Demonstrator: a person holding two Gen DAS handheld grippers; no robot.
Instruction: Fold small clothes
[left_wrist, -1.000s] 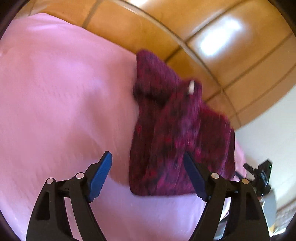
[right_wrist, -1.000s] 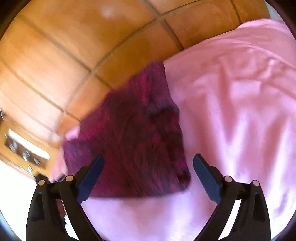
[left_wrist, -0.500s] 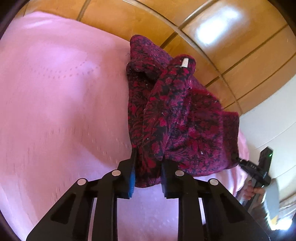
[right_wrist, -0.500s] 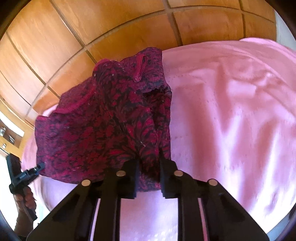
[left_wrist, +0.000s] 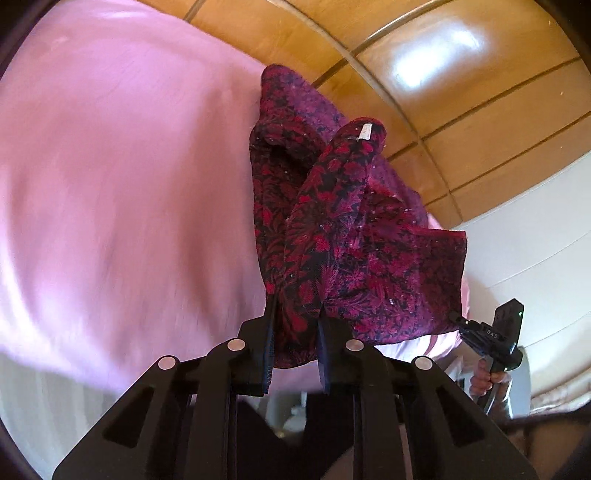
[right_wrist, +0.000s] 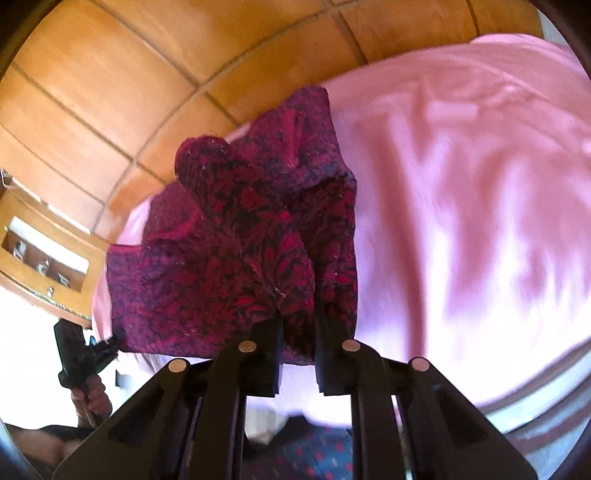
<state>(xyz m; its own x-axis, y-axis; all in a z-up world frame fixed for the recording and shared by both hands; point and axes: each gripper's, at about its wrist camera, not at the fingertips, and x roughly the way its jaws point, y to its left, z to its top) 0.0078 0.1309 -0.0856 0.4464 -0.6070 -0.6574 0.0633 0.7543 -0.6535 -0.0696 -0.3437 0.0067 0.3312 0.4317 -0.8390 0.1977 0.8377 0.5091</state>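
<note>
Garment (left_wrist: 332, 229) of dark red-and-black floral print, soft and slightly fuzzy with specks of lint, hangs bunched between two handheld grippers above a pink bedspread (left_wrist: 122, 192). A small white label (left_wrist: 364, 132) is sewn at the top of one raised fold; no writing on it can be read. The only legible marking sits on the black body of the right gripper (left_wrist: 456, 317) as seen from the left wrist camera, where pale characters read roughly "0AS" (too small to be sure).

The left gripper (left_wrist: 295, 321) has its blue-edged fingers pressed together on a gathered lower edge of the cloth, which spills out below the pads. The right gripper, in its own view (right_wrist: 297, 325), pinches another bunched section the same way, and the left gripper (right_wrist: 118, 338) is seen nipping the far lower corner there, a hand (right_wrist: 92, 397) wrapped round its grip.

A brighter red hem runs along the garment's stretched edge. The bedspread is smooth with shallow wrinkles and lies broad and uncluttered beside the cloth, up to glossy wooden panelling (right_wrist: 110, 74) divided by dark grooves. A wooden nightstand (right_wrist: 40, 258) with small glinting objects stands beside the bed.
</note>
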